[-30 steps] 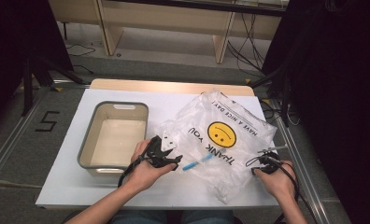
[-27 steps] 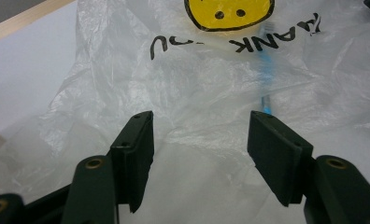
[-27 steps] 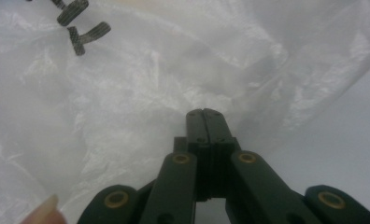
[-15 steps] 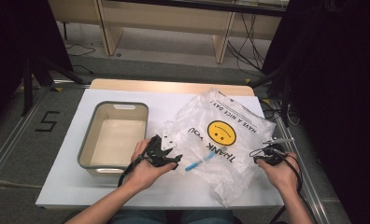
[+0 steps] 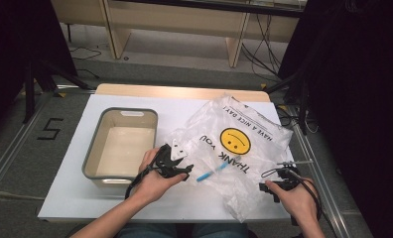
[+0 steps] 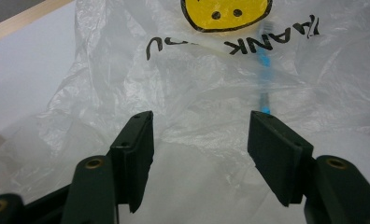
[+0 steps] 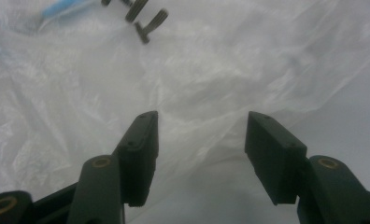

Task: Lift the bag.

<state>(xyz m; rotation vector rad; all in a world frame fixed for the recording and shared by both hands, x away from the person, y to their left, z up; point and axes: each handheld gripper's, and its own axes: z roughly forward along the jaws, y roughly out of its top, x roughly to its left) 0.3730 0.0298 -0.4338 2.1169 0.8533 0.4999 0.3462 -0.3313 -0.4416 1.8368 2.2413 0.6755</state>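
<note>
A clear plastic bag (image 5: 234,148) with a yellow smiley face and "THANK YOU" print lies crumpled on the white table (image 5: 75,198). A blue, slim stick-like object (image 5: 210,173) lies inside it. My left gripper (image 5: 188,172) rests at the bag's left edge, its jaws open over the film (image 6: 199,126), with the blue object (image 6: 264,60) just ahead. My right gripper (image 5: 264,189) is at the bag's near right corner. Its jaws have just been opening and now stand apart (image 7: 201,126); bag film (image 7: 220,70) lies under and between them, unpressed.
A grey-rimmed bin (image 5: 90,153) with a pale inside stands at the left of the table, close to my left hand. In the right gripper view the left gripper's fingertips (image 7: 145,18) show far off. Black cables (image 5: 289,119) hang off the table's right edge.
The right gripper's jaws have parted and the hand has shifted slightly along the bag's near right corner. The left hand and the bin have stayed put.
</note>
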